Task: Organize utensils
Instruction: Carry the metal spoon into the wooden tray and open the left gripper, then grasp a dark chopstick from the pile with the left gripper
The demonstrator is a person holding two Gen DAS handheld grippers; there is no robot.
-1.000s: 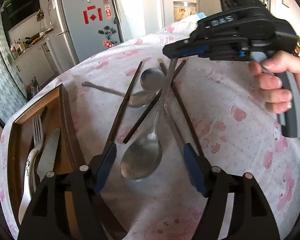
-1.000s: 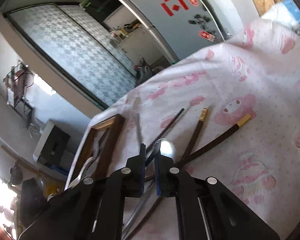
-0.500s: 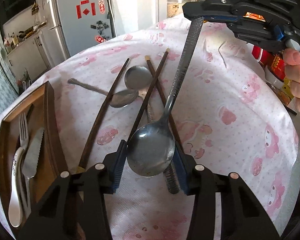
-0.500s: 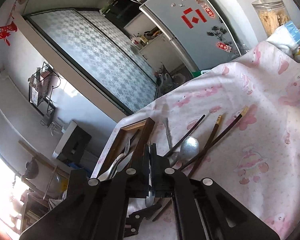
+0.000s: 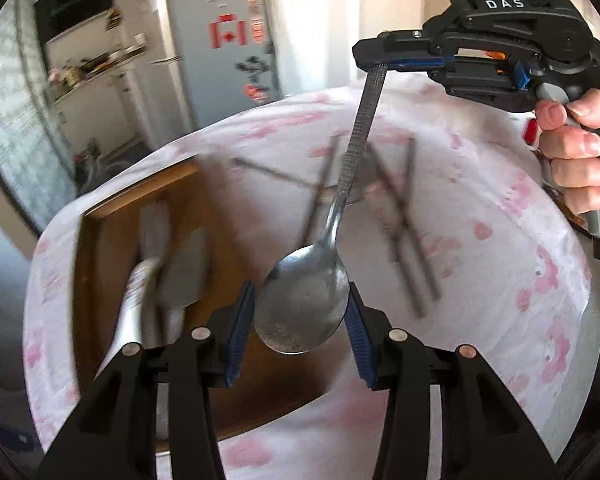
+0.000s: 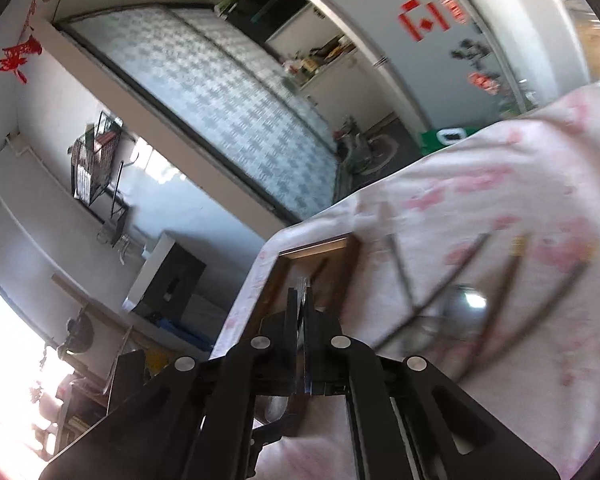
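Steel spoon (image 5: 312, 292) hangs over the wooden tray's (image 5: 112, 216) right edge, stiff and slick: right gripper (image 5: 374, 65) pinches its ridged handle tip, left gripper (image 5: 300, 332) clasps the bowl's rims.

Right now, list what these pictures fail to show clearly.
- Left wrist view: cutlery in the wooden tray is smeared by motion blur, so the pieces are uncertain.
- Left wrist view: chopsticks on the tablecloth are blurred.
- Right wrist view: the spoon is hidden behind the right gripper.
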